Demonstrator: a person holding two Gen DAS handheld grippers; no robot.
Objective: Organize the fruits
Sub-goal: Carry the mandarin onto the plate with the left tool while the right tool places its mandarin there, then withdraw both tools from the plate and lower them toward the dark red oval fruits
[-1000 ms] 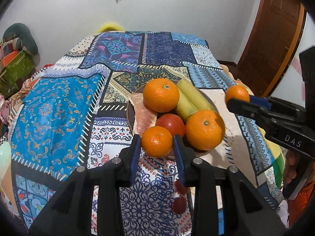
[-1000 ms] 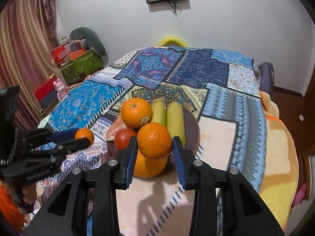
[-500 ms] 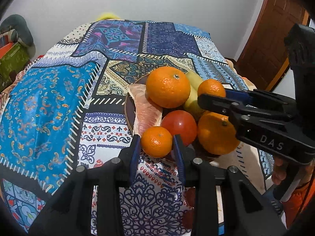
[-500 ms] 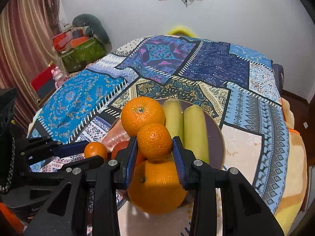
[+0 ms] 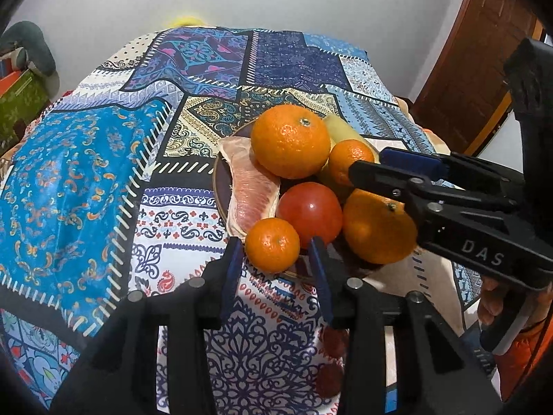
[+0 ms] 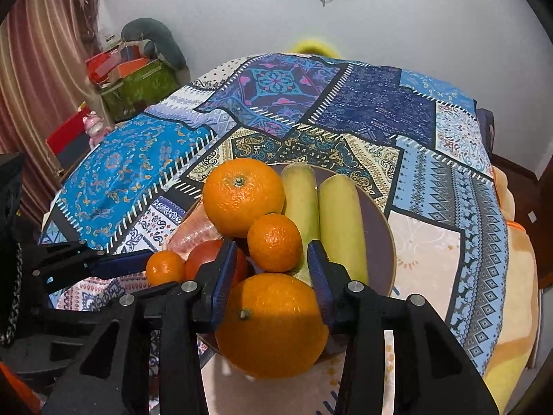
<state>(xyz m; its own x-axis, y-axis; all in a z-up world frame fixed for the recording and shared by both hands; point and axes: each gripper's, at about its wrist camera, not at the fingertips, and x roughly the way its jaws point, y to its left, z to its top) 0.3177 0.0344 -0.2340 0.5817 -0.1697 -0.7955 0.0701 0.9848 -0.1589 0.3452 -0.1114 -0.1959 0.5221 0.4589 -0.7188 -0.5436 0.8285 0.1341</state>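
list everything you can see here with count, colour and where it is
plate: 1, dark brown, on the patchwork cloth
large oranges: 2, orange, one at the plate's far side, one at its near edge
small mandarins: 2, orange, one between each gripper's fingers
tomato: 1, red, middle of the plate
pomelo segment: 1, pink, left side of the plate
long peeled fruits: 2, pale yellow-green, right side of the plate
patchwork cloth: 1, blue multicolour, covering the table
left gripper: black, blue fingers around a mandarin
right gripper: same, over the plate
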